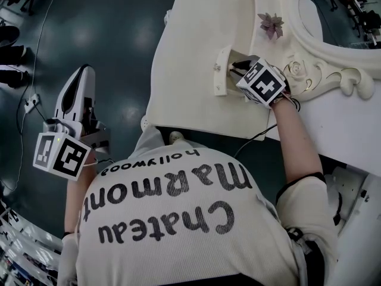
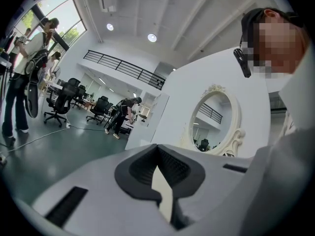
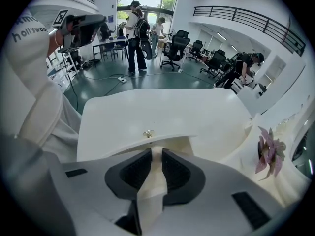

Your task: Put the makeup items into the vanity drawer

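Right claw (image 1: 234, 69) set on the front panel of the vanity drawer (image 1: 222, 71), at the right side of the cream worktop (image 1: 190, 52), just behind the small knob (image 1: 217, 68).

Looks like the opening step, with the drawer part way out over the worktop. No makeup items to be seen in any view, so by that judgement nothing stowed yet.

Pull straight along the drawer's own travel, level and slow. Avoid twisting the panel or letting the pads slide toward the knob. Stop once the gap looks wide enough to take the items. Keep clear of the pink flower (image 1: 271, 24) and the carved mirror frame (image 1: 324, 70) just to the right.

Narrow on the right: pads nearly together, pinching the cream top edge of the drawer front.

Narrow also on the left claw (image 1: 82, 70), held well apart over the dark floor (image 1: 107, 28) at the near left: pads meeting, gripping nothing, touching nothing.
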`<state>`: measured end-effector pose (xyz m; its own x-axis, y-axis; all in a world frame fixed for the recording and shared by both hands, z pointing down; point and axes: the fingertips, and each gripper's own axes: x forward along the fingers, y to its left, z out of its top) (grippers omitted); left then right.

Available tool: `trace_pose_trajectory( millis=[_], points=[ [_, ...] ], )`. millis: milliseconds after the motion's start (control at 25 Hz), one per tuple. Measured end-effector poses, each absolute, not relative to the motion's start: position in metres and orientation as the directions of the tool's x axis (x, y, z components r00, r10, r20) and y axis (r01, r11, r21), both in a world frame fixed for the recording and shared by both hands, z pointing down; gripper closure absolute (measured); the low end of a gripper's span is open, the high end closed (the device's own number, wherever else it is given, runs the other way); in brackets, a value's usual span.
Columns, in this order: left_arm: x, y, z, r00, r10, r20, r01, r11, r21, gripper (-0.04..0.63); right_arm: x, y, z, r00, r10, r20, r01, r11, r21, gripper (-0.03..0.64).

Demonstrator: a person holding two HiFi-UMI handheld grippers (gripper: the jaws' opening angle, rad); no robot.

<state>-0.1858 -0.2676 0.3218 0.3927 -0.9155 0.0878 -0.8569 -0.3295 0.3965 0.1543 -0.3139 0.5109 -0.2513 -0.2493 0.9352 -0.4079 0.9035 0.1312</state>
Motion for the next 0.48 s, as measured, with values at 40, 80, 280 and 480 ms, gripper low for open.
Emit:
trace_pose_trajectory(
  millis=[40, 80, 280, 480],
  points=[
    [-0.187, -0.267, 0.322, 0.391, -0.916, 0.088, -0.857, -0.328, 0.398, 0.588, 0.155, -0.314, 0.512, -0.249, -0.246, 0.937, -0.411, 0.903, 0.128, 0.529],
    [-0.188, -0.267, 0.322, 0.390, -0.916, 0.088, -0.857, -0.327, 0.399, 0.588, 0.155, -0.314, 0.513, -0.245, -0.242, 0.939, -0.413, 0.902, 0.125, 0.529],
    [-0.186, -0.267, 0.324, 0.389, -0.917, 0.089, -0.856, -0.324, 0.402, 0.588, 0.161, -0.310, 0.518, -0.227, -0.222, 0.948, -0.424, 0.899, 0.109, 0.525],
    [-0.185, -0.268, 0.327, 0.391, -0.916, 0.092, -0.855, -0.324, 0.405, 0.588, 0.165, -0.312, 0.521, -0.218, -0.227, 0.949, -0.432, 0.895, 0.115, 0.520]
  ],
)
